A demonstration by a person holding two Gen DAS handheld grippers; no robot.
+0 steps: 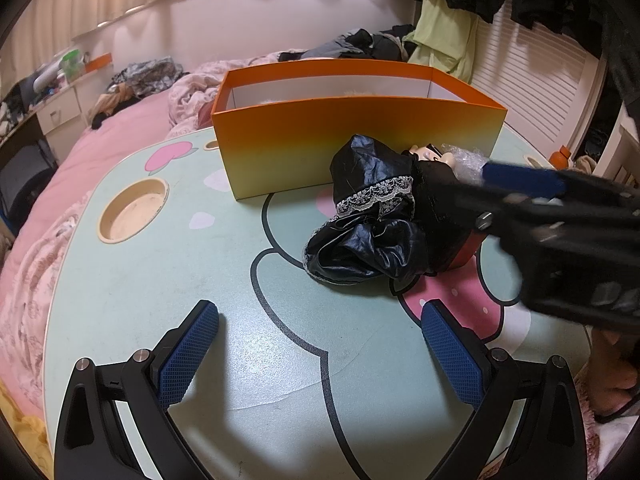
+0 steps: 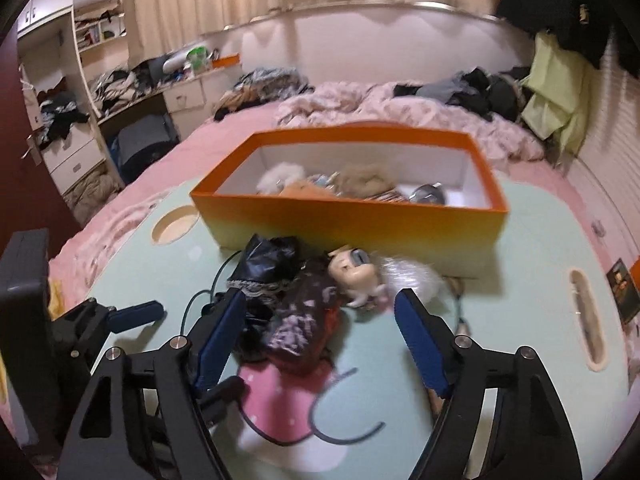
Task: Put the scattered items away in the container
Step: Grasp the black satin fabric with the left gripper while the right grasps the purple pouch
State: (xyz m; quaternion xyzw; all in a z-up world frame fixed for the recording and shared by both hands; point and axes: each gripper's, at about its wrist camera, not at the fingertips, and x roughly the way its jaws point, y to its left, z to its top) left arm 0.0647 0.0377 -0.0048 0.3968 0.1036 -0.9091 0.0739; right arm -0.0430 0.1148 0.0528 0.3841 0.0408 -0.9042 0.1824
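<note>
A doll in a black dress with white lace (image 1: 376, 216) lies on the pale green table (image 1: 168, 280) in front of an orange box (image 1: 352, 152). In the right wrist view the doll (image 2: 304, 300) lies face up, white hair to the right, between my right gripper's (image 2: 320, 340) open fingers. The box (image 2: 352, 216) holds several soft toys. My left gripper (image 1: 320, 356) is open and empty, nearer than the doll. The right gripper shows in the left wrist view (image 1: 520, 188), reaching over the doll from the right. The left gripper's fingers (image 2: 136, 314) show at the left.
The table stands on a pink bed (image 1: 80, 160) with a heap of clothes (image 2: 460, 92) at the back. A round cup recess (image 1: 134, 210) sits at the table's left, a slot recess (image 2: 586, 320) at its right. A desk and shelves (image 2: 92, 92) stand at the left.
</note>
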